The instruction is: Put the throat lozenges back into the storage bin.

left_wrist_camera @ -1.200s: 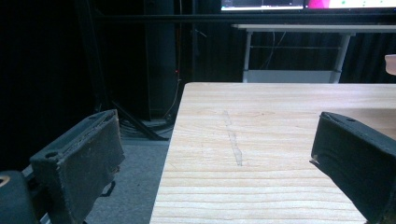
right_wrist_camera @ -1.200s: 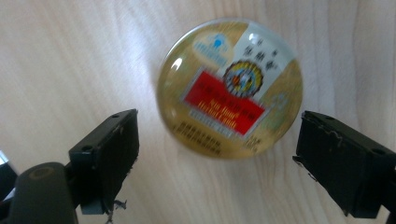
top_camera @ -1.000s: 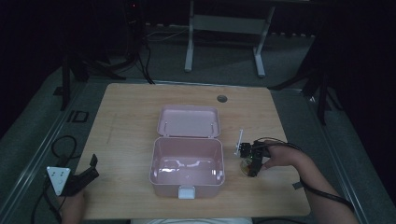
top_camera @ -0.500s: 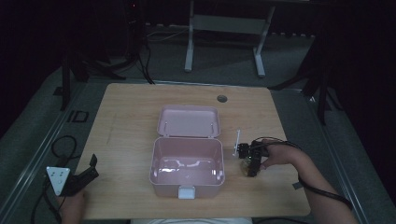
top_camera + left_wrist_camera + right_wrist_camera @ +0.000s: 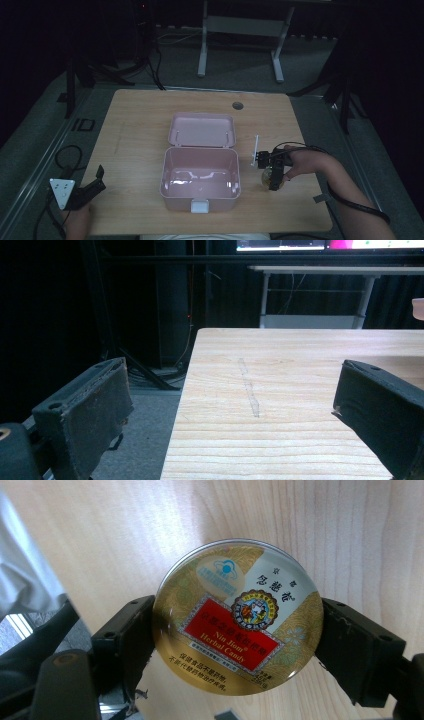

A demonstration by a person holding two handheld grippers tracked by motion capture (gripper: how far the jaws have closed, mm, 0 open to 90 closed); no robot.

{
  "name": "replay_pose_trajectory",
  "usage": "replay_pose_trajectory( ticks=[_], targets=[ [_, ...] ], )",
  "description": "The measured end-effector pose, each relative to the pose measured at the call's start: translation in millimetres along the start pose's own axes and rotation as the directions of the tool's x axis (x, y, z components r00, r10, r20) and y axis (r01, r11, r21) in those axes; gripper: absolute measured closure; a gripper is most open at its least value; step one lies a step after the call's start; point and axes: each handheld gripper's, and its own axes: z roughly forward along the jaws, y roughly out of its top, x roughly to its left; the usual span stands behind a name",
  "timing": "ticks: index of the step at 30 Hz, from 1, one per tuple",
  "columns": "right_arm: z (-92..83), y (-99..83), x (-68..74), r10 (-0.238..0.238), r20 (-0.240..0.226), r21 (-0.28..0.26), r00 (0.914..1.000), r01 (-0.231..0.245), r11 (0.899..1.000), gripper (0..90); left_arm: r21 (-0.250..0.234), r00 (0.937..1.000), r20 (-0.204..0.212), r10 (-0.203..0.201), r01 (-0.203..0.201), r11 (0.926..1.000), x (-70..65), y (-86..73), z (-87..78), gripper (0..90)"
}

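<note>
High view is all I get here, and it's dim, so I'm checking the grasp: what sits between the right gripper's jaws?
Observer: A round herbal candy tin, gold with a red label. The right gripper has a jaw against each side of its rim.
Operator: Is its lid on?
Observer: Yes, closed, label facing the right gripper view's camera.
Operator: And the left gripper?
Observer: The left gripper is open, with bare wooden table between its jaws.
</note>
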Motion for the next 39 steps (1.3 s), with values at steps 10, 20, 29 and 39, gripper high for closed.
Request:
replay_pose_trajectory(
  ticks=[10, 20, 29, 39],
  targets=[
    [-50.1, -4.7, 5.4, 0.029, 0.006, -0.024, 0.9996, -0.029, 0.999, 19.8, 0.001, 1.0000, 0.001, -0.001, 0.001, 1.0000, 0.2, 0.0, 0.2, 2.5],
    [-121.8, -19.4, 10.9, 0.060, 0.076, -0.108, 0.9953, -0.052, 0.993, 19.9, 0.001, 1.0000, 0.001, 0.000, 0.000, 1.0000, 0.0, 0.0, 0.3, 2.4],
    [-127.9, -17.7, 11.6, 0.064, 0.071, -0.116, 0.9954, -0.056, 0.992, 19.9, 0.002, 1.0000, 0.001, 0.000, 0.000, 1.0000, 0.0, 0.0, 0.3, 2.5],
    [-121.2, 6.9, 15.7, 0.024, 0.061, -0.100, 0.9978, -0.017, 0.995, 19.9, 0.002, 1.0000, 0.000, 0.001, -0.001, 1.0000, -0.4, -0.2, 0.6, 2.5]
  ],
)
